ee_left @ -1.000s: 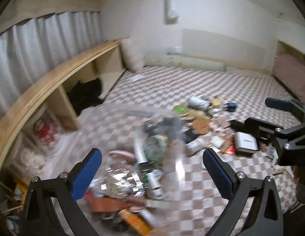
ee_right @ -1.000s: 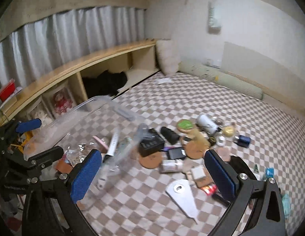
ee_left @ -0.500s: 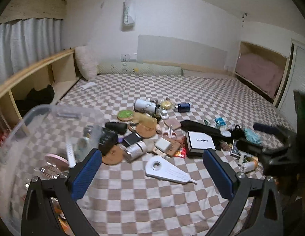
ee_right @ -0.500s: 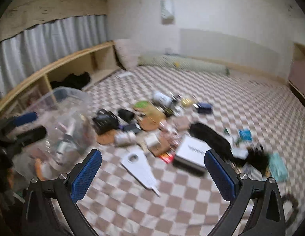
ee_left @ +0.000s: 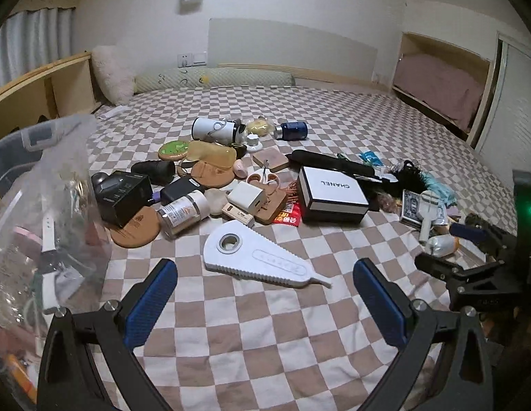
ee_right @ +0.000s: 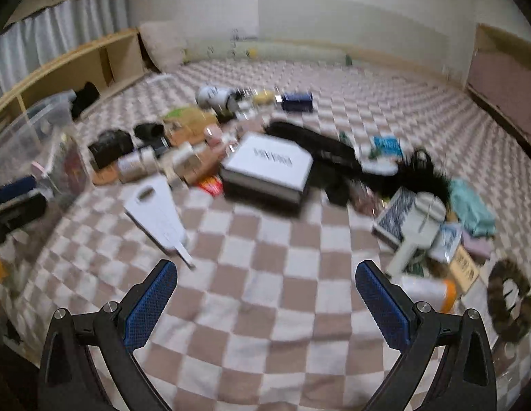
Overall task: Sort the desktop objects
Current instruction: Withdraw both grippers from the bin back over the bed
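Left wrist view had been swung from the clear bin (ee_left: 28, 157) to the clutter; both grippers' jaws were spread wide, empty, sorting barely begun.

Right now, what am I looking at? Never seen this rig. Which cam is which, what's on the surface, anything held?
There is no robot arm: a person carries a two-finger handheld gripper in each hand. Each picture comes from a fisheye camera on one gripper, looking forward along its blue-padded fingers.

In the left wrist view the left gripper is open and holds nothing; the right gripper shows at that view's right edge. In the right wrist view, which is motion-blurred, the right gripper is open and empty too.

Both look over a brown-and-white checkered bed cover strewn with small things: a flat white teardrop-shaped plastic tool, a white box with black sides printed CHANEL, a round cork coaster, a silver jar with a white lid. To the left stands a clear plastic storage bin already holding items.
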`<state>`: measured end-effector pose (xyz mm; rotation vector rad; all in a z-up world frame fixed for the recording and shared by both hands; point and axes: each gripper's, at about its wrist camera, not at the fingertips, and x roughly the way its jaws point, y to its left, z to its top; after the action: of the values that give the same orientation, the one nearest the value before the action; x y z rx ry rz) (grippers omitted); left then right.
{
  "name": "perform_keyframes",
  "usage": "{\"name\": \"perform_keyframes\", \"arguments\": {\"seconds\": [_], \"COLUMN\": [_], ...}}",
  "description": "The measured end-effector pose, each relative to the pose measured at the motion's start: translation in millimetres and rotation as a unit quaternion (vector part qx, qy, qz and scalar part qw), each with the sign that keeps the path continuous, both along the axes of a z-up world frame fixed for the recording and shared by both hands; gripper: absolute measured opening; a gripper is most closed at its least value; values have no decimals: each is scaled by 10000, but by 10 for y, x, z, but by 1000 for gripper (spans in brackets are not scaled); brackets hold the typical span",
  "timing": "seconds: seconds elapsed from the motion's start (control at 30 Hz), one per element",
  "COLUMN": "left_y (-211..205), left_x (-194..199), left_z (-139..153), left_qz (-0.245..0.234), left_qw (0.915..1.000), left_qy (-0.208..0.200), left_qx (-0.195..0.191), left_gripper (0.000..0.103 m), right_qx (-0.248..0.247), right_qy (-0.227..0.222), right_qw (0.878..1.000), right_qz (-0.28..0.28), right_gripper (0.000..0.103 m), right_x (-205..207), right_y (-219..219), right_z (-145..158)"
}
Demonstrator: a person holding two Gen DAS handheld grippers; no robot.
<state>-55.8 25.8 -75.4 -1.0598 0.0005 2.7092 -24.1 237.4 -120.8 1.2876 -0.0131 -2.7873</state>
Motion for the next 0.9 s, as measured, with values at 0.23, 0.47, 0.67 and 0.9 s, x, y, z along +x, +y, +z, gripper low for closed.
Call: {"name": "perform_keyframes", "arguments": {"seconds": [0.23,0.47,0.67,0.9], "left_y": [-73,7,14,-60], "left_x": [-121,-121,-107,-109], "left_z": [-313,-444,-465,-437], "left_qz": [121,101,65,105], "left_qw": [9981,9985,9986,9981], "left_qy": [-472,-515,-516,-528], "left_qx": [364,120,120,312], "left_gripper": [103,103,103,103], "right_qx": [-253,-571,-486,-444], "right_qy": [-498,-562,-465,-745], "right_qw": [9924,9648,9399,9212], "right_qz": [-1095,-2505,-3347,-3792], "right_gripper": [103,103,103,103], "right_x": [-47,32,188,296], "right_y": [899,1867,2438,2903], "right_z": [-301,-262,-195,-421]}}
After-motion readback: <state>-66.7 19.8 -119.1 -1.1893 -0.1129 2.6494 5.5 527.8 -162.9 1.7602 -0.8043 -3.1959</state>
